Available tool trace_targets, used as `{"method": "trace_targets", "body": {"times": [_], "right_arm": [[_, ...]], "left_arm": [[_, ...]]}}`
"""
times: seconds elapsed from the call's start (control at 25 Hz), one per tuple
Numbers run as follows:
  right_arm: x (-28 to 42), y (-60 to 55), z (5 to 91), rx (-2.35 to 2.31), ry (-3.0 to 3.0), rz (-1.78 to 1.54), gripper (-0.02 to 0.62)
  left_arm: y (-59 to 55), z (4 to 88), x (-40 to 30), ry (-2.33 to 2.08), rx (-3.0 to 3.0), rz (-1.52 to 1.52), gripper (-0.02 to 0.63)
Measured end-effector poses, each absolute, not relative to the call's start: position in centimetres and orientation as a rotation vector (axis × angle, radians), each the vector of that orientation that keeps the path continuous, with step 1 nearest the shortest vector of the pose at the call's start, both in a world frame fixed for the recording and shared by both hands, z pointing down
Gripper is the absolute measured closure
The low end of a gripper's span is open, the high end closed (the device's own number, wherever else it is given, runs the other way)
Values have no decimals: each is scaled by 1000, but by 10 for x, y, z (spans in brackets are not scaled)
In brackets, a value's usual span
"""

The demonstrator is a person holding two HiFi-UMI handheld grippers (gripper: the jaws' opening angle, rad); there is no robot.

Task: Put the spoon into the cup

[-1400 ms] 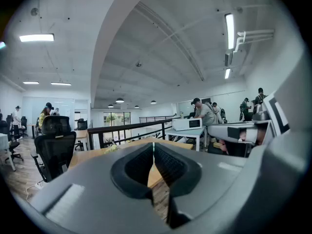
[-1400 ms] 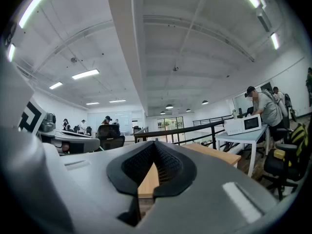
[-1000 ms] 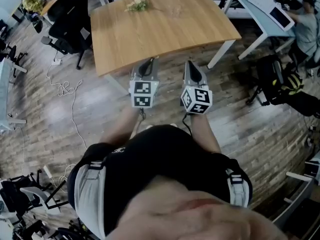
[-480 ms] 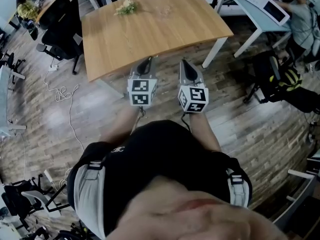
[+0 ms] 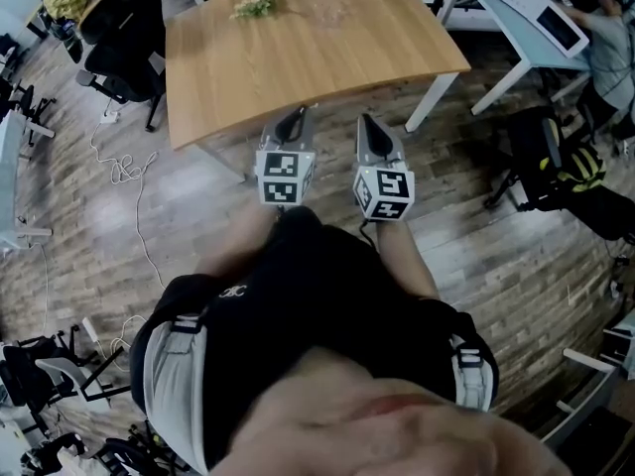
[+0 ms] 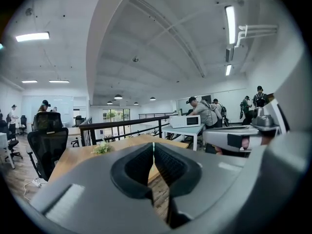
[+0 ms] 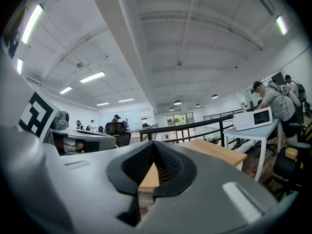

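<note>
A wooden table (image 5: 298,58) stands ahead of me, past the two grippers. On its far side lies a faint clear object (image 5: 325,10), too small to tell as cup or spoon, next to a small plant (image 5: 256,1). My left gripper (image 5: 293,125) and right gripper (image 5: 368,129) are held side by side over the floor, just short of the table's near edge. Both point at the table with jaws closed together and nothing between them. In the left gripper view the left gripper (image 6: 153,145) aims over the table (image 6: 83,155); the right gripper (image 7: 154,144) does likewise.
Black office chairs (image 5: 124,28) stand left of the table. A white desk (image 5: 526,13) with a person seated at it is at the right, and a dark backpack (image 5: 556,162) lies on the floor. A cable (image 5: 124,172) trails on the wooden floor at left.
The table has shifted slightly lower and nearer in the head view as I step forward. Both grippers stay shut and side by side.
</note>
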State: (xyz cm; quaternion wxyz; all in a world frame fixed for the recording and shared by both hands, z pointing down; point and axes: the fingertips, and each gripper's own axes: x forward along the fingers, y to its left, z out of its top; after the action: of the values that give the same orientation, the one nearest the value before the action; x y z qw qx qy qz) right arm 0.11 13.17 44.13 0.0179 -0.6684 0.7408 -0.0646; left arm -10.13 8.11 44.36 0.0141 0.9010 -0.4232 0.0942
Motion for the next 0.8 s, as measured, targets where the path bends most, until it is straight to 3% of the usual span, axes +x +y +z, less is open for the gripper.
{"method": "trace_targets", "body": {"times": [0.8], "right_arm": [[44,12,458,-2111,2350,-213,595]], "left_arm": [[-48,464,-53,-1281,2761,247,586]]}}
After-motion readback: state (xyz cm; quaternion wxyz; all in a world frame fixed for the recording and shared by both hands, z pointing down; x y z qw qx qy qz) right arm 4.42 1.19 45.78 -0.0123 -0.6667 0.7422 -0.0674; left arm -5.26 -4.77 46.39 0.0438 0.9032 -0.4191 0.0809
